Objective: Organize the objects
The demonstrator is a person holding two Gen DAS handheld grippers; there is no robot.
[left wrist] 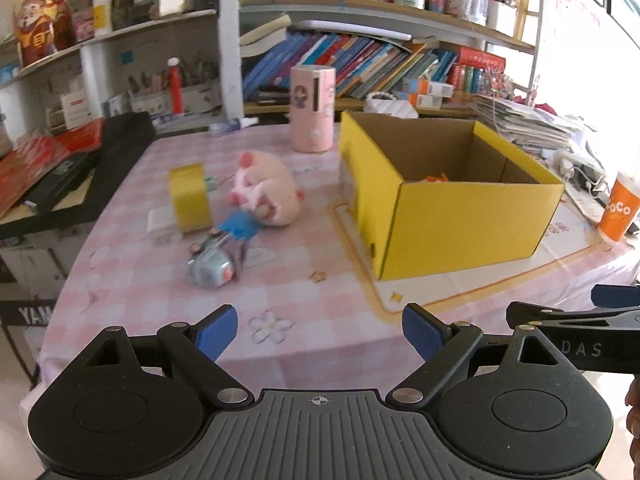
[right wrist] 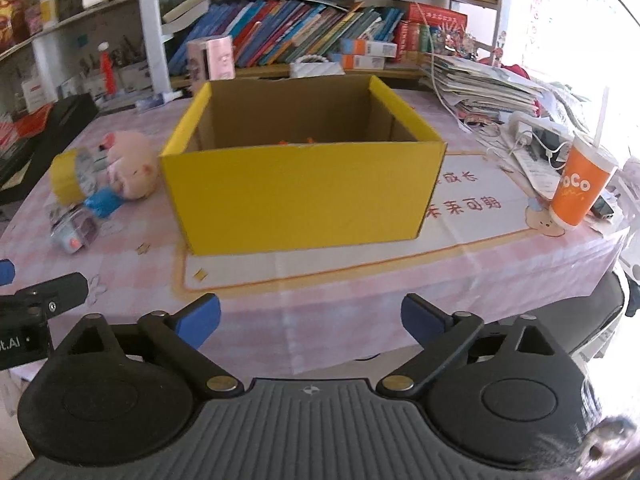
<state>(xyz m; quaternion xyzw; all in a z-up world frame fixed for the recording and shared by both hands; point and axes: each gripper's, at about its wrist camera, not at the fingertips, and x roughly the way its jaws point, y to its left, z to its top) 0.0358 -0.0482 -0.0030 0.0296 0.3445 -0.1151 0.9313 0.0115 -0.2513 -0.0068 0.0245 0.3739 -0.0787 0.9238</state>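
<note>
An open yellow cardboard box (left wrist: 448, 224) (right wrist: 300, 192) stands on the pink checked tablecloth, with something orange (left wrist: 438, 178) inside at the bottom. To its left lie a pink plush pig (left wrist: 268, 192) (right wrist: 132, 164), a yellow tape roll (left wrist: 190, 196) (right wrist: 66, 176), a blue object (left wrist: 240, 226) (right wrist: 102, 202) and a small grey-blue toy (left wrist: 212, 266) (right wrist: 72, 232). My left gripper (left wrist: 320, 330) is open and empty, above the table's near edge. My right gripper (right wrist: 310, 320) is open and empty, in front of the box.
A pink cylinder (left wrist: 312, 108) stands behind the pig. An orange cup (left wrist: 618, 210) (right wrist: 580, 188) stands at the right table edge. Paper stacks and cables (right wrist: 500, 96) lie at the right. Bookshelves (left wrist: 360, 60) back the table. Black cases (left wrist: 80, 168) lie at the left.
</note>
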